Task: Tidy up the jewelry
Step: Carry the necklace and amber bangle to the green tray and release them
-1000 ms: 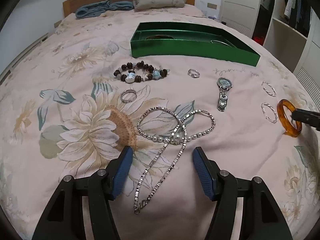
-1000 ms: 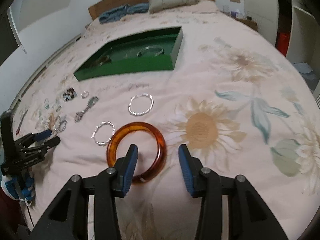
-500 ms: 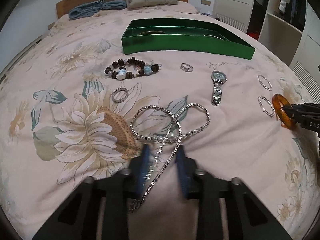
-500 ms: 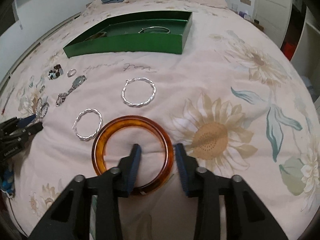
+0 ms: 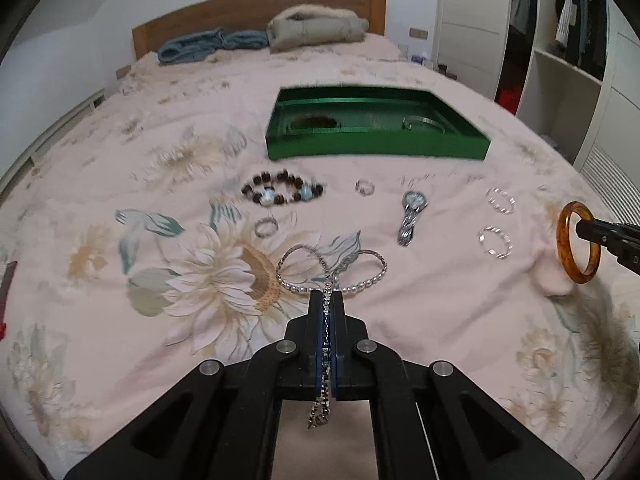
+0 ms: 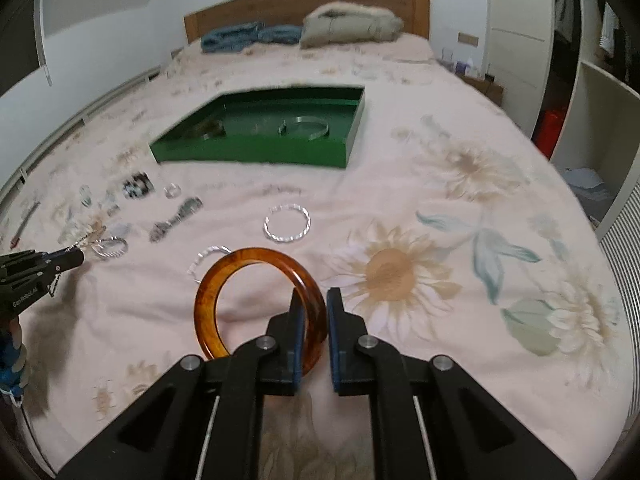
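Note:
My left gripper point(image 5: 328, 300) is shut on a silver chain necklace point(image 5: 326, 344); its loop and a pearl strand point(image 5: 360, 284) trail onto the bed. My right gripper point(image 6: 312, 300) is shut on an amber bangle point(image 6: 208, 300) and holds it upright above the bedspread; the bangle also shows in the left wrist view point(image 5: 564, 252). A green tray point(image 5: 376, 146) lies further up the bed with a bangle inside point(image 6: 306, 128). A dark bead bracelet point(image 5: 280, 192), a watch point(image 5: 412, 216), a ring point(image 5: 365, 187) and another ring point(image 5: 265, 227) lie on the bed.
Two twisted silver bangles point(image 6: 287, 224) point(image 6: 208, 258) lie between the grippers. Folded clothes point(image 5: 316, 30) and a blue cloth point(image 5: 208, 46) sit by the headboard. Wardrobe shelves point(image 5: 568, 60) stand to the right of the bed.
Both grippers closed: the left on the chain necklace, the right on the amber bangle. Both have lifted, and the bangle now stands upright off the bed.

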{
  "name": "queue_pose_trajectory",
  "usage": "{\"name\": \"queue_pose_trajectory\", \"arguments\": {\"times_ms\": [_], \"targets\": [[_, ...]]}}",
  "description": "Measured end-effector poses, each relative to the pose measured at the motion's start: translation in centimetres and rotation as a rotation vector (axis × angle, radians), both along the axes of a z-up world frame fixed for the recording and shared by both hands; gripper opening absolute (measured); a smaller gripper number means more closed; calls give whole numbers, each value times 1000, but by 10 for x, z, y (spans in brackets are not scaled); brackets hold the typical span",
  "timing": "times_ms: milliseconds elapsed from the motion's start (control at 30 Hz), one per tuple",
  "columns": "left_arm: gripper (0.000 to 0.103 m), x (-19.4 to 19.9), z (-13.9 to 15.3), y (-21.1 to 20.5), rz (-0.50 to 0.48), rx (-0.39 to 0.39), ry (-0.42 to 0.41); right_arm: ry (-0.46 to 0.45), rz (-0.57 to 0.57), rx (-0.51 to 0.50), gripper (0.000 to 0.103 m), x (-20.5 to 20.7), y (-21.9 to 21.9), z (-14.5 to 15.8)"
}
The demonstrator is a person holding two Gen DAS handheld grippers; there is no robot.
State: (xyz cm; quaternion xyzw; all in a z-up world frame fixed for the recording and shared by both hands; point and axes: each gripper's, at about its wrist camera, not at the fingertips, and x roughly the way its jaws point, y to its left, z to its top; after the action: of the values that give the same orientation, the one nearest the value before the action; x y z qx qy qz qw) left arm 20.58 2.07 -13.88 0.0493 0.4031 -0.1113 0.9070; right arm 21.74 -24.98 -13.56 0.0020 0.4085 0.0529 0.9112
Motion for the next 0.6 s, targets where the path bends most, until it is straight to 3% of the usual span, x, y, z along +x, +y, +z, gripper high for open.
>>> {"name": "queue_pose_trajectory", "arguments": {"times_ms": [367, 600], "targets": [[2, -31, 75, 5, 3, -49, -128, -112, -3, 32, 9, -48, 4, 61], [2, -4, 165, 1, 8, -85, -261, -223, -7, 35, 9, -38, 3, 127]]}}
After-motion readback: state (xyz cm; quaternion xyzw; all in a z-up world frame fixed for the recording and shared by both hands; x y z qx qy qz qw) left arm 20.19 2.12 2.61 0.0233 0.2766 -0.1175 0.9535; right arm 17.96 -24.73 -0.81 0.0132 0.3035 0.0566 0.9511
